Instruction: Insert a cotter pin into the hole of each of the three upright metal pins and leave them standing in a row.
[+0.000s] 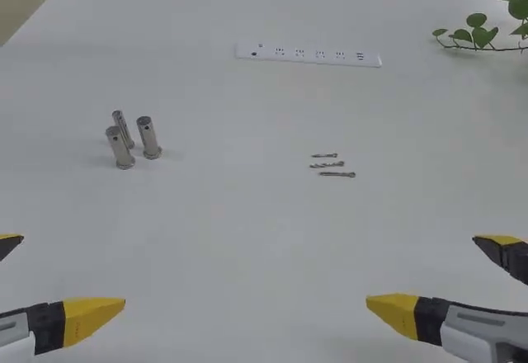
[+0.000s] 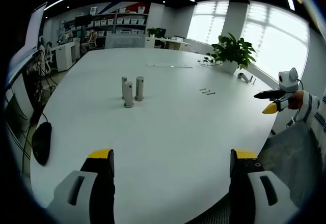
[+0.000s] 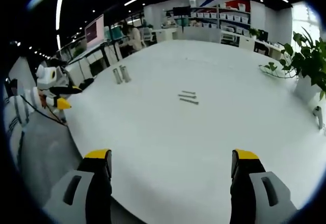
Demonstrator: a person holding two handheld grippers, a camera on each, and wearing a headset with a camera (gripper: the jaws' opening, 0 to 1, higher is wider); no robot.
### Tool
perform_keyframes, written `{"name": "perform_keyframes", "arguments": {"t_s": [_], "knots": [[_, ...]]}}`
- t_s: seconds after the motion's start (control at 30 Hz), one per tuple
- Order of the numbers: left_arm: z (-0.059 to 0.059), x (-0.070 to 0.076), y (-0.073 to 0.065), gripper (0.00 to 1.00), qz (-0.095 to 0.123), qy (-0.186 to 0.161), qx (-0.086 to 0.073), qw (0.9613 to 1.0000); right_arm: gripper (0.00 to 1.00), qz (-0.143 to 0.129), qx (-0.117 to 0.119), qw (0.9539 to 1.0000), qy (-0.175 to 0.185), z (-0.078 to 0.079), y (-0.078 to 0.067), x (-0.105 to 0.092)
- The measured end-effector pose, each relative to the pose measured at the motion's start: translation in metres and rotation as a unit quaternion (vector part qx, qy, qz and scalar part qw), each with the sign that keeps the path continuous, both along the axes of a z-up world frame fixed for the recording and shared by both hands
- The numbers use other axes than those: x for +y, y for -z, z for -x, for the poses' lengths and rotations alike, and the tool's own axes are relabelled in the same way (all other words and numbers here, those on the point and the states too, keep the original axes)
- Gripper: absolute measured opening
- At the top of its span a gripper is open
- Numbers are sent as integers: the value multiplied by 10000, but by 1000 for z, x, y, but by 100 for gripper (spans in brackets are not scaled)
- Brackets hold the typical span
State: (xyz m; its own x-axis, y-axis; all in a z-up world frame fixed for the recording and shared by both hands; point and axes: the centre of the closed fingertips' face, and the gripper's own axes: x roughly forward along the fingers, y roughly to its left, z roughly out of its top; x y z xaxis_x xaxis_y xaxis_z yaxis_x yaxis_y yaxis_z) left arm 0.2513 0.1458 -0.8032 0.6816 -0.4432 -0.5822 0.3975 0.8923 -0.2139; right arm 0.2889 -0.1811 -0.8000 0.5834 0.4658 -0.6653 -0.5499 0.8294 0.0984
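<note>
Cotter pins (image 1: 332, 165) well beyond right tongs (image 1: 444, 279)

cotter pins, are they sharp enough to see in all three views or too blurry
Head view: cotter pins soft, but three can be told apart. Left gripper view: tiny specks, shrunk by the fisheye. Right gripper view: three short bars, detail lost.

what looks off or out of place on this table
Nothing looks spilled or damaged. The three silver cylindrical metal pins stand upright, bunched in a cluster rather than a row. The three thin wire cotter pins lie loose beside each other, apart from them.
</note>
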Motion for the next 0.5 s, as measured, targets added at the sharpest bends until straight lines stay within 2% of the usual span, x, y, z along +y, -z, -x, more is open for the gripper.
{"name": "perform_keyframes", "arguments": {"t_s": [0.17, 0.3, 0.43, 0.5], "knots": [[0, -2, 1, 95, 21, 27, 28, 10000, 98, -21, -3, 10000, -9, -2, -1, 2], [-1, -1, 0, 97, -85, 45, 23, 10000, 98, -59, 13, 10000, 24, -2, -1, 2], [0, 1, 3, 95, -220, 106, 119, 9996, 98, -23, 52, 10000, -10, 0, 0, 1], [0, 0, 3, 95, -230, 140, 124, 9996, 98, 28, -27, 10000, 2, -2, -2, 0]]}}
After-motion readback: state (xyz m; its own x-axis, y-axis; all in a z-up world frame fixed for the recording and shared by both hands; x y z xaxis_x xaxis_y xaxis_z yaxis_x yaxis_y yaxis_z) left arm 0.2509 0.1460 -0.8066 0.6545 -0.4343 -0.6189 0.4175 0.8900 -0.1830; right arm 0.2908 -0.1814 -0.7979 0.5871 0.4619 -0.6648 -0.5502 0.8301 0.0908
